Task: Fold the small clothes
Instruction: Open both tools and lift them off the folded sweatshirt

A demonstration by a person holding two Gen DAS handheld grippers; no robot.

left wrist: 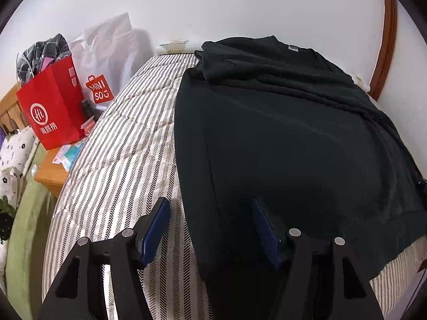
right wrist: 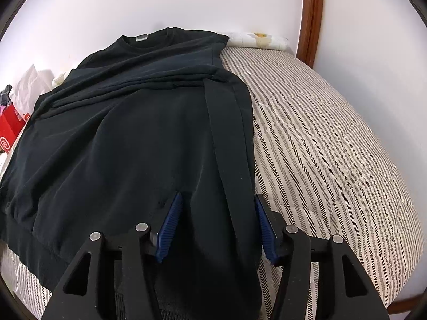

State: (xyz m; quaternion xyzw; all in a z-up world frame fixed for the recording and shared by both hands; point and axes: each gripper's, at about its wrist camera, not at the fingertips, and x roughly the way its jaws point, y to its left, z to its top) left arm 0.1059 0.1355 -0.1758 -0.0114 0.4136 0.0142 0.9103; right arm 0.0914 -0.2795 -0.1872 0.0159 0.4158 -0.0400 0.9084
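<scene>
A black sweatshirt [left wrist: 293, 133] lies flat on the striped bed cover [left wrist: 128, 146], its collar and grey label toward the wall and its sleeves folded across the chest. My left gripper [left wrist: 210, 210] is open low over the garment's left side edge near the hem: one blue pad is above the bed cover, the other above the cloth. In the right wrist view the sweatshirt [right wrist: 128, 146] fills the left half. My right gripper [right wrist: 217, 202] is open astride its right side edge, where a folded strip of cloth runs down between the pads. Neither gripper's pads press on the fabric.
To the left of the bed stands a wooden nightstand [left wrist: 50, 173] with a red paper bag [left wrist: 53, 106] and a white shopping bag [left wrist: 106, 61]. A white wall runs behind the bed, with a brown wooden frame [right wrist: 311, 18]. Striped bed cover [right wrist: 333, 146] lies bare to the right.
</scene>
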